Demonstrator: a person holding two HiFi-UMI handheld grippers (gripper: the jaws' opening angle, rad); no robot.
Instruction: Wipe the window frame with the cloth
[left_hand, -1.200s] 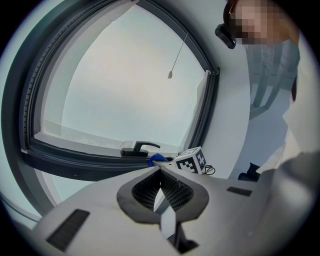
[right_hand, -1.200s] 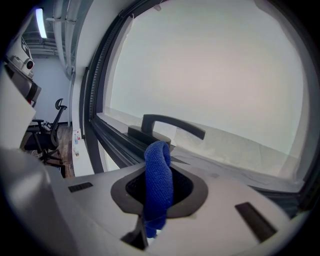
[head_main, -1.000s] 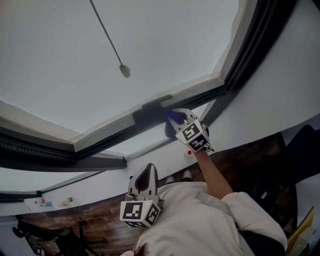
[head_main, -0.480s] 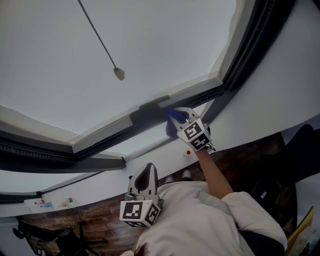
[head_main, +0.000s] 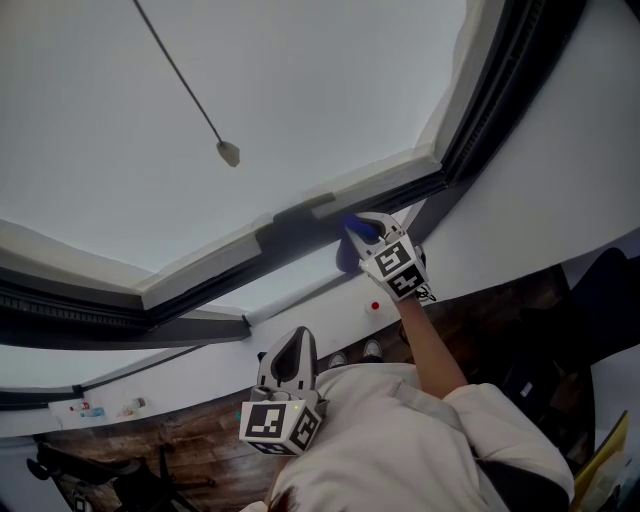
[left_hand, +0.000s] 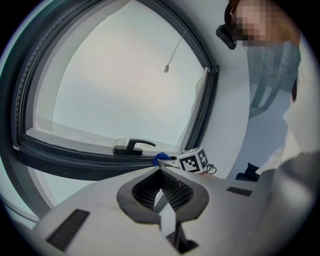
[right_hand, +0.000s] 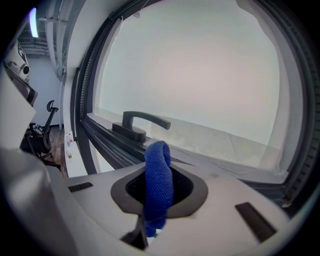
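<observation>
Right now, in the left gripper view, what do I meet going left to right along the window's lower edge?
Dark window frame → black window handle → blue cloth → right gripper, shut on the cloth → person's light clothing at the far right.

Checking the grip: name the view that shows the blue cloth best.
Right gripper view: the blue cloth is large and centred, pinched between the right tool's jaws. The head view gives only a blue patch at that tool; the left gripper view, a blue scrap near the window handle.
</observation>
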